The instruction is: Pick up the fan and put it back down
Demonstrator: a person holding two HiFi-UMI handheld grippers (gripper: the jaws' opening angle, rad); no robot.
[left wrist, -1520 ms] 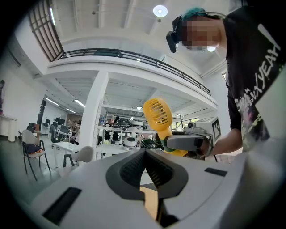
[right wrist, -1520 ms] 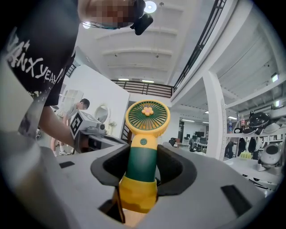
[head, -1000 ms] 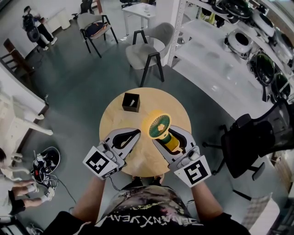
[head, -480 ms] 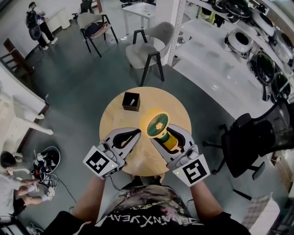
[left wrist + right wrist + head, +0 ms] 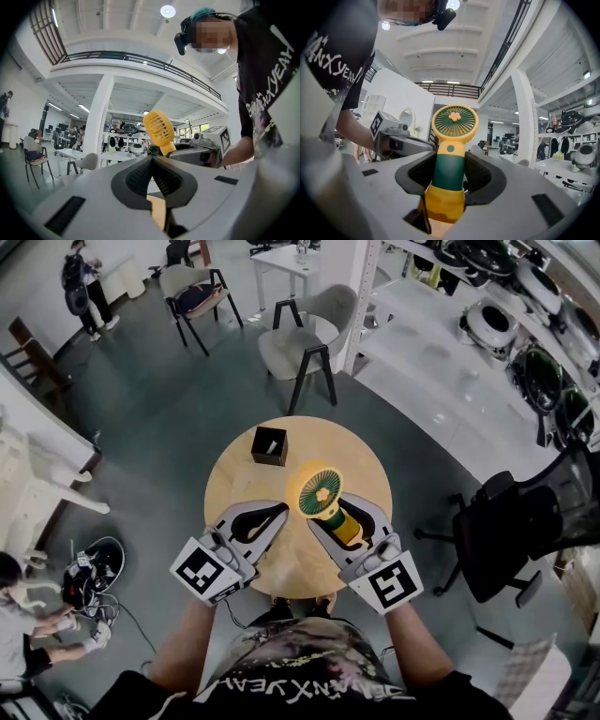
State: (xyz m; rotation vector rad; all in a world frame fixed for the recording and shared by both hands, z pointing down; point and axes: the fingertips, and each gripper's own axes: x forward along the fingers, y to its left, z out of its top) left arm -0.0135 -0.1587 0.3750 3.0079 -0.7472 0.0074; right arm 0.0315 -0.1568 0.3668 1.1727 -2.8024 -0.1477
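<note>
A small hand fan, with a yellow round head (image 5: 320, 490) and a green and yellow handle, stands upright over the round wooden table (image 5: 232, 474). My right gripper (image 5: 335, 512) is shut on the green handle (image 5: 449, 161), a pad pressing it on each side. Whether its yellow base touches the tabletop I cannot tell. My left gripper (image 5: 278, 512) hovers level just left of the fan, jaws shut with nothing between them (image 5: 151, 161). From the left gripper view the fan (image 5: 159, 130) shows beyond the jaws, in the right gripper (image 5: 199, 152).
A black open-topped box (image 5: 268, 447) stands on the table's far side. A grey chair (image 5: 305, 338) is behind the table and a black office chair (image 5: 525, 521) to the right. White shelves (image 5: 441, 324) with round devices run along the right.
The right gripper and the fan have shifted slightly left and away from me in the head view. The left gripper has stayed put.
</note>
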